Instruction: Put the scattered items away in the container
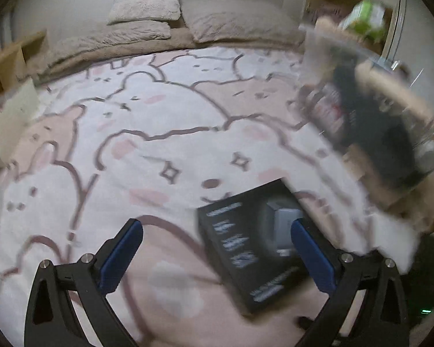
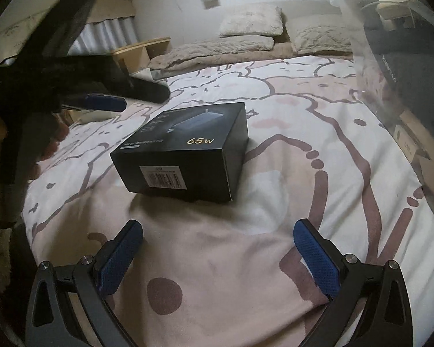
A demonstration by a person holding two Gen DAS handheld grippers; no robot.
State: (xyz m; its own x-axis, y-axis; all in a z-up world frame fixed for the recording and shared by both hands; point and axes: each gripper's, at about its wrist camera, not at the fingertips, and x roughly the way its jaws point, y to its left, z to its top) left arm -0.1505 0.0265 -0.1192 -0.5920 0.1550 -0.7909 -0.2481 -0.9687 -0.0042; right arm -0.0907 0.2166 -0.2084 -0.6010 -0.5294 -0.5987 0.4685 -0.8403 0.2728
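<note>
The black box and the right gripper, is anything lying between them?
No. In the right wrist view, only bare blanket lies between the open right gripper and the black box.

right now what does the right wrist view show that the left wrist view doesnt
Only the right wrist view: the other tool with a hand behind it, plus the barcode label and "65W" print on the black box. Only the left wrist view: a green package behind the clear container. Both share the box, container, patterned blanket and pillows.
</note>
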